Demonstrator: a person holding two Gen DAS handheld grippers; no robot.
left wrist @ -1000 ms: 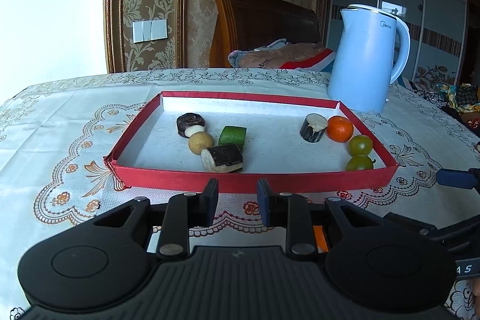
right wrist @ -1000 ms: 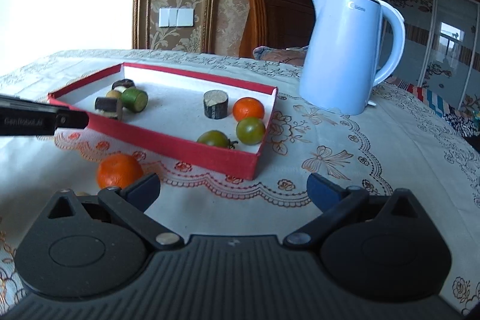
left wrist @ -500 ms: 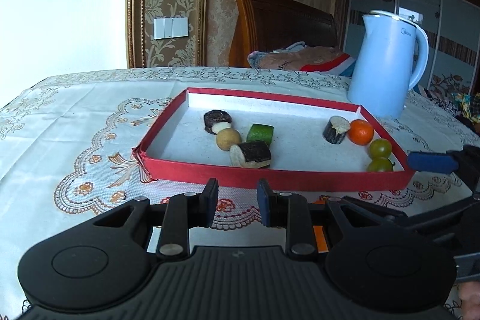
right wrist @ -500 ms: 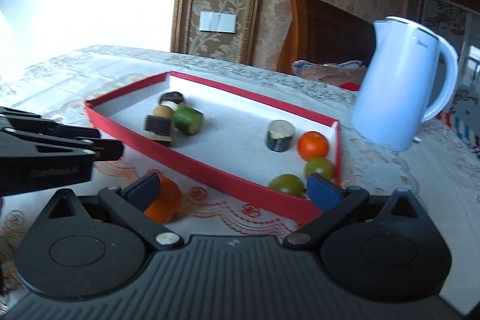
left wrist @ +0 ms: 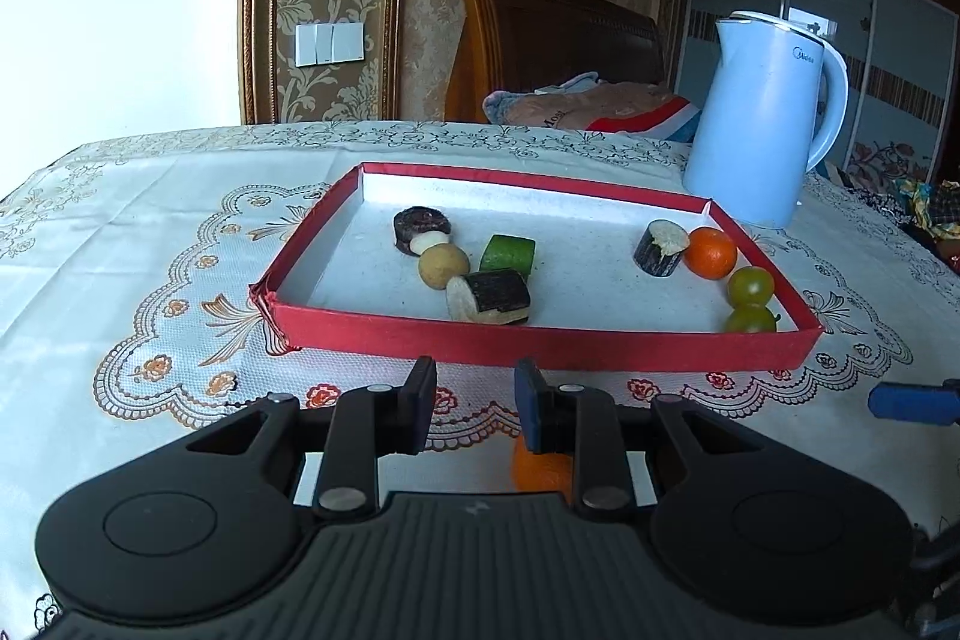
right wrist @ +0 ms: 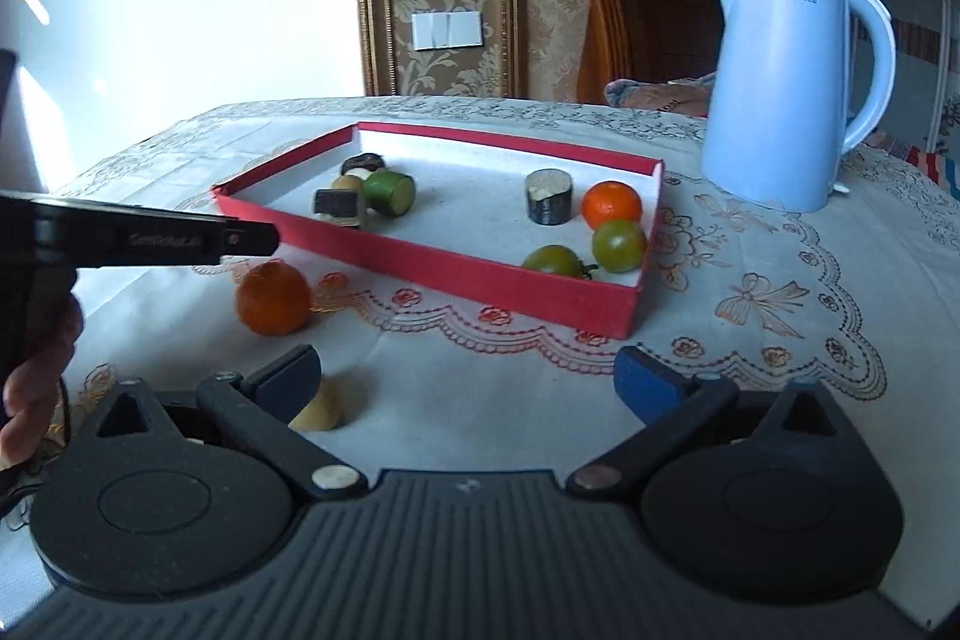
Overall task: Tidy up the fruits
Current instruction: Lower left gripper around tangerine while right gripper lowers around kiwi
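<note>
2 claws are seen; the left gripper [left wrist: 474,403] is drawn nearly together, nothing clamped; the right gripper [right wrist: 468,382] is spread wide, empty, near the loose tangerine [right wrist: 273,298] beside the red tray [right wrist: 480,274].

Right gripper [right wrist: 468,376] swung — pale piece [right wrist: 318,409] (loose) appeared.

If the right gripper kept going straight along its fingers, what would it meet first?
Probably the tablecloth first, since the open right gripper tilts downward; further on, the near wall of the red tray. The orange lies left of that line. Depth is uncertain.
</note>
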